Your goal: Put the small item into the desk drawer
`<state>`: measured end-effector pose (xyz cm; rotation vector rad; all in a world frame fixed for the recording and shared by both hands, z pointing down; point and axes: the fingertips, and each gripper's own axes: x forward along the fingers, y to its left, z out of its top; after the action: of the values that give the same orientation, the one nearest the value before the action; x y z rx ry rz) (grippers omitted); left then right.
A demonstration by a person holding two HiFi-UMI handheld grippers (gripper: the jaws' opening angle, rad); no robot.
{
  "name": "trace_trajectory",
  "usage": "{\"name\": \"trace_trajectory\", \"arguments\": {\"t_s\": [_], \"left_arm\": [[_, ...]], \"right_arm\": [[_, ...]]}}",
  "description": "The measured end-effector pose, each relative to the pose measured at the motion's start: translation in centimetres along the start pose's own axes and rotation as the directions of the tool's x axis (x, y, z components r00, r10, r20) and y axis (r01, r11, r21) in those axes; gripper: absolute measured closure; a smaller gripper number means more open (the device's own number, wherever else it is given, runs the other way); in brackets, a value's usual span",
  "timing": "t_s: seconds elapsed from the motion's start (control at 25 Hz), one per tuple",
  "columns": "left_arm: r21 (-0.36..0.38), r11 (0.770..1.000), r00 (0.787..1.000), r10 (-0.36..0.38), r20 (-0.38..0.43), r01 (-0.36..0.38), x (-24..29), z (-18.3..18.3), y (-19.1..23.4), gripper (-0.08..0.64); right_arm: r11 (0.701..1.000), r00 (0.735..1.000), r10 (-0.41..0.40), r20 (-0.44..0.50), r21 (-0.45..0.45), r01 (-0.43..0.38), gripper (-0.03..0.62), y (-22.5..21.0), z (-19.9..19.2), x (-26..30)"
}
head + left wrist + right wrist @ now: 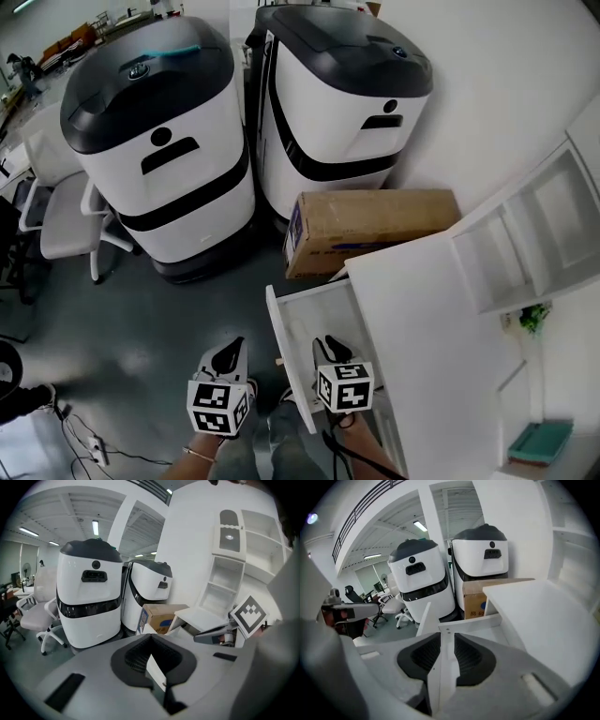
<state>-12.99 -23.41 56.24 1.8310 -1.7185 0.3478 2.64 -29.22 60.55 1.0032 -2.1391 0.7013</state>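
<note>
The white desk drawer (302,321) stands pulled out from under the white desk top (422,319). No small item shows in any view, and part of the drawer's inside is hidden under my right gripper (330,349). That gripper hangs above the drawer. Its dark pads (471,660) stand apart, with only the drawer's white wall (425,616) showing through the gap. My left gripper (225,352) hangs over the floor just left of the drawer front. Its jaws leave a narrow gap, and nothing is gripped between its pads (136,660).
Two tall white and black machines (159,141) (342,94) stand beyond the drawer. A cardboard box (370,225) lies between them and the desk. A white chair (61,220) is at the left, cables (89,441) trail on the floor, and a white shelf unit (534,225) stands at the right.
</note>
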Motion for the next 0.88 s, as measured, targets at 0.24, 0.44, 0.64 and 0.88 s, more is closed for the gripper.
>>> {"name": "trace_trajectory", "arguments": {"t_s": [0.24, 0.44, 0.64, 0.88], "left_arm": [[0.018, 0.998, 0.998, -0.055, 0.041, 0.055, -2.2, 4.1, -1.0, 0.561], [0.025, 0.997, 0.99, -0.079, 0.118, 0.077, -3.2, 8.9, -2.1, 0.561], [0.067, 0.991, 0.972, -0.128, 0.196, 0.117, -3.5, 13.4, -3.8, 0.561], [0.111, 0.983, 0.94, -0.176, 0.293, 0.15, -4.2, 18.6, -5.2, 0.561]], "right_arm": [[0.993, 0.988, -0.104, 0.117, 0.063, 0.097, 0.566, 0.1, 2.9, -5.8], [0.982, 0.966, -0.178, 0.188, 0.102, 0.161, 0.586, -0.4, 4.5, -10.1], [0.972, 0.93, -0.235, 0.283, 0.091, 0.218, 0.586, -0.7, 7.2, -14.5], [0.942, 0.837, -0.335, 0.433, 0.143, 0.303, 0.586, -3.2, 10.7, -21.5]]}}
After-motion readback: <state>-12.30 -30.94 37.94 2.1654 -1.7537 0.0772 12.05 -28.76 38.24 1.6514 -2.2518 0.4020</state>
